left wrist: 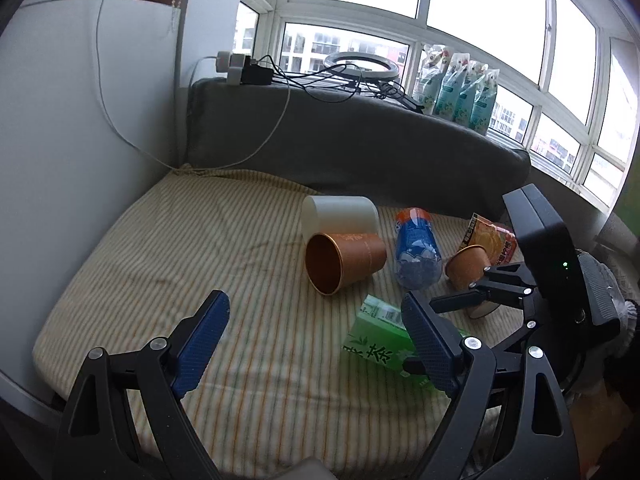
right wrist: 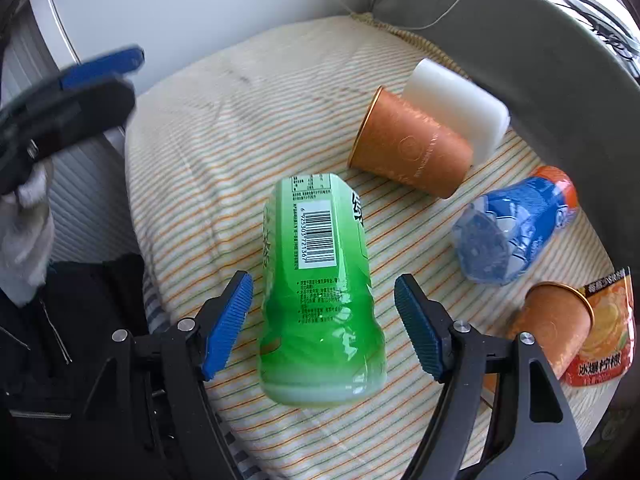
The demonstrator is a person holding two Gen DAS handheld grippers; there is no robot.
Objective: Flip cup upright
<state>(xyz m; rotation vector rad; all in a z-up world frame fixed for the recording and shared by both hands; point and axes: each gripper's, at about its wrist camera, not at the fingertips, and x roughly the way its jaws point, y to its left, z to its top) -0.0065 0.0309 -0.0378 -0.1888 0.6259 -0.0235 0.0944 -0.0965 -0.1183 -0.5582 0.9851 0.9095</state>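
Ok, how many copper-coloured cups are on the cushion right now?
2, both on their sides. The larger cup lies against the white block; the smaller cup rests against the orange packet at the cushion's right edge.

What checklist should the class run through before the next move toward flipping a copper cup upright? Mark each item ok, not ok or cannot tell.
1. Left gripper open and empty: ok.
2. Right gripper open: ok, but the green bottle lies between its fingers, not a cup.
3. Large copper cup upright: not ok, it lies on its side against the white container.
4. Small copper cup upright: not ok, tipped beside the orange packet.
5. Clear path to the large cup: ok for the left gripper.
6. Cushion firm enough to stand a cup: cannot tell.
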